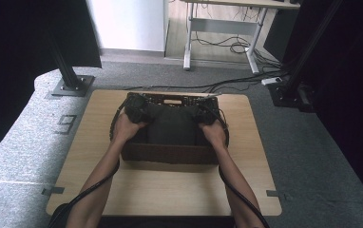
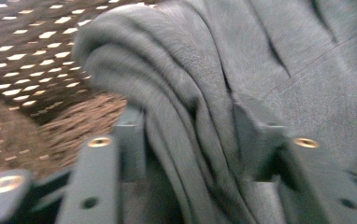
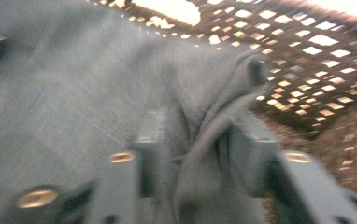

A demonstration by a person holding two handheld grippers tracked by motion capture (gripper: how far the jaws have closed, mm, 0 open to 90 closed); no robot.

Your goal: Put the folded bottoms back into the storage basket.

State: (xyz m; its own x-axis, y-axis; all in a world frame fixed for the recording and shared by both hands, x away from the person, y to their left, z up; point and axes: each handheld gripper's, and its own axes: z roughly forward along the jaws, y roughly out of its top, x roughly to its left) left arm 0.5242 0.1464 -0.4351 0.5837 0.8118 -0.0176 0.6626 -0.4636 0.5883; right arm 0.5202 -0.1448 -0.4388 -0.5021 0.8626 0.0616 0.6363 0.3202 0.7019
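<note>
A person's 2 forearms reach in from the near edge of a light wooden table (image 1: 170, 190), each hand carrying a 2-jaw gripper with a black cable trailing back toward the body. Both hands are lowered into a dark woven basket (image 1: 170, 154) that sits at the middle of the tabletop, toward its far edge. Inside the basket lies a folded grey garment (image 1: 172, 126), filling most of the space between the 2 hands. The left gripper (image 1: 136, 111) meets the garment's left end; in the left gripper view its jaws stand partly apart with a thick roll of the grey fabric (image 2: 190, 116) bunched between them, though the blur hides whether the pads press on the cloth. The right gripper (image 1: 206, 114) meets the garment's right end; in the right gripper view a raised fold of the same cloth (image 3: 200, 135) runs up between its half-parted jaws, and again the blur hides whether they pinch it. Beyond the fabric in both gripper views rises the basket's open-weave wall (image 3: 317, 60), light showing through its gaps. Farther off, past the table, grey carpet (image 1: 170, 76) stretches to a white-legged desk (image 1: 222, 28) with loose cables on the floor beneath it.
</note>
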